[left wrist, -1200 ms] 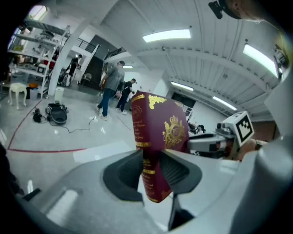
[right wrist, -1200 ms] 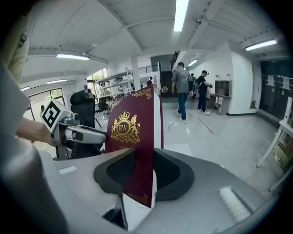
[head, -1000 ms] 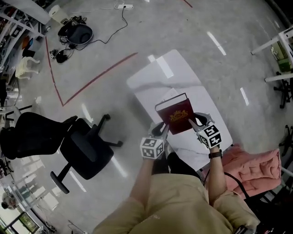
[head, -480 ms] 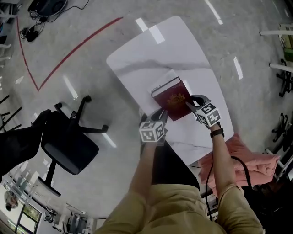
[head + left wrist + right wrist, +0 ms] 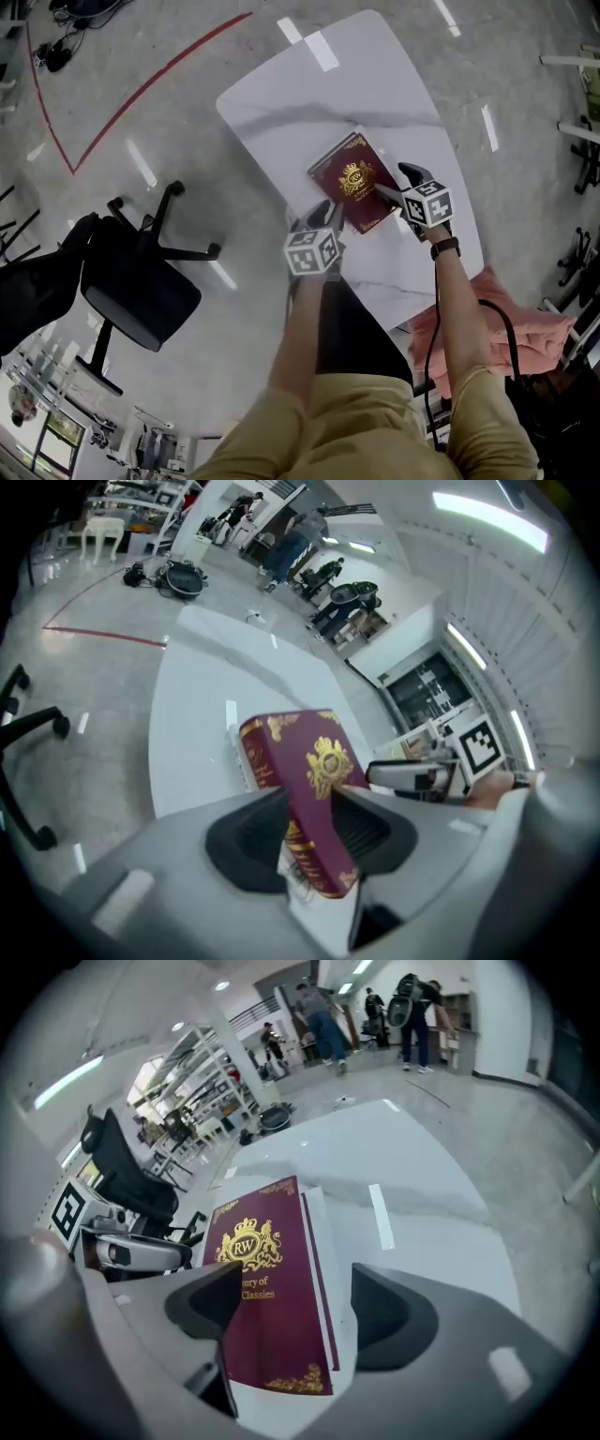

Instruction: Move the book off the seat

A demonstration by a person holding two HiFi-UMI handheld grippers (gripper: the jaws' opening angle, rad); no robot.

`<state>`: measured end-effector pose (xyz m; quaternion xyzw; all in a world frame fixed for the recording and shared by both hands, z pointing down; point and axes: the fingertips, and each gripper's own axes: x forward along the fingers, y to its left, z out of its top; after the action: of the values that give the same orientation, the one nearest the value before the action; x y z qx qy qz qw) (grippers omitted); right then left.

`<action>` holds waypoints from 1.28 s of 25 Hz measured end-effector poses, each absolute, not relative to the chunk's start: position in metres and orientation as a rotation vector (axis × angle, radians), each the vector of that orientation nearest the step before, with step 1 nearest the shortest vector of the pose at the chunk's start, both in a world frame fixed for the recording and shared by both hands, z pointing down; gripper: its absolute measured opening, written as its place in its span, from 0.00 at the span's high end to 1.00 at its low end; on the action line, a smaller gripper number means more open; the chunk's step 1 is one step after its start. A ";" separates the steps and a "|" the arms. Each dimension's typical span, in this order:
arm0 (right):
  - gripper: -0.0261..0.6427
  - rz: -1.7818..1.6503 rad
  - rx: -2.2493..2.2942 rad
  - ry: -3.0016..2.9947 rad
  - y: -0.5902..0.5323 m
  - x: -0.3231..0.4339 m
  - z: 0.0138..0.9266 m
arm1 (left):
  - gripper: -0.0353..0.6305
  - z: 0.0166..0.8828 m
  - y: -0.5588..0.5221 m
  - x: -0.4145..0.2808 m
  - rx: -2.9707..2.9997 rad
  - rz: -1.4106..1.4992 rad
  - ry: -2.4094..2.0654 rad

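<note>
A maroon book [image 5: 354, 183] with a gold crest lies on the white marble-look table [image 5: 356, 75], cover up. My left gripper [image 5: 328, 214] is at the book's near left corner. In the left gripper view the book [image 5: 314, 761] fills the gap between the jaws of that gripper [image 5: 309, 803]; they are opening, and the pads still touch it. My right gripper [image 5: 398, 185] is at the book's right edge. In the right gripper view the jaws of that gripper [image 5: 295, 1307] are opening wide. The book [image 5: 267, 1288] lies between them, clear of the right pad.
A black office chair [image 5: 141, 291] stands on the floor left of the table. A pink padded cushion [image 5: 525, 328] sits at the right behind the table's near edge. A red tape line [image 5: 141, 89] crosses the floor. People stand far off [image 5: 323, 1016].
The book has moved from above the table's near edge further in and now lies flat on the top. The right jaws have spread off it.
</note>
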<state>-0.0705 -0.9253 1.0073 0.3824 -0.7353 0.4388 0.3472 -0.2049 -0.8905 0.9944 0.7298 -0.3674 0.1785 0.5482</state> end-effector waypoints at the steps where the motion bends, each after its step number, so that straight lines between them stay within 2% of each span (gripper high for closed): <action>1: 0.42 1.171 1.047 -1.904 -0.926 -0.068 0.997 | 0.73 0.980 -0.898 -0.207 1.748 0.411 -0.881; 3: 0.50 1.188 1.141 -1.915 -0.924 -0.064 0.968 | 0.72 0.948 -0.910 -0.211 1.805 0.407 -0.888; 8: 0.56 1.104 1.268 -2.053 -0.915 -0.089 0.864 | 0.72 0.850 -0.920 -0.224 1.953 0.409 -0.924; 11: 0.57 0.975 1.371 -2.152 -0.920 -0.106 0.789 | 0.75 0.776 -0.927 -0.229 2.085 0.381 -0.977; 14: 0.62 0.872 1.517 -2.258 -0.921 -0.117 0.696 | 0.81 0.694 -0.921 -0.235 2.221 0.357 -1.062; 16: 0.68 0.804 1.575 -2.333 -0.912 -0.127 0.633 | 0.82 0.635 -0.907 -0.237 2.294 0.317 -1.098; 19: 0.70 0.651 1.589 -2.433 -0.882 -0.143 0.547 | 0.84 0.550 -0.876 -0.242 2.384 0.228 -1.162; 25: 0.95 0.326 1.648 -2.645 -0.831 -0.153 0.405 | 0.95 0.437 -0.832 -0.257 2.523 0.114 -1.361; 32: 0.95 0.201 1.673 -2.667 -0.756 -0.153 0.349 | 0.95 0.352 -0.763 -0.256 2.662 -0.025 -1.427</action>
<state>-0.1526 -0.7560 0.3488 0.5303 -0.8454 0.0636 -0.0066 -0.2556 -0.7634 0.3525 0.8797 -0.4716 -0.0082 0.0603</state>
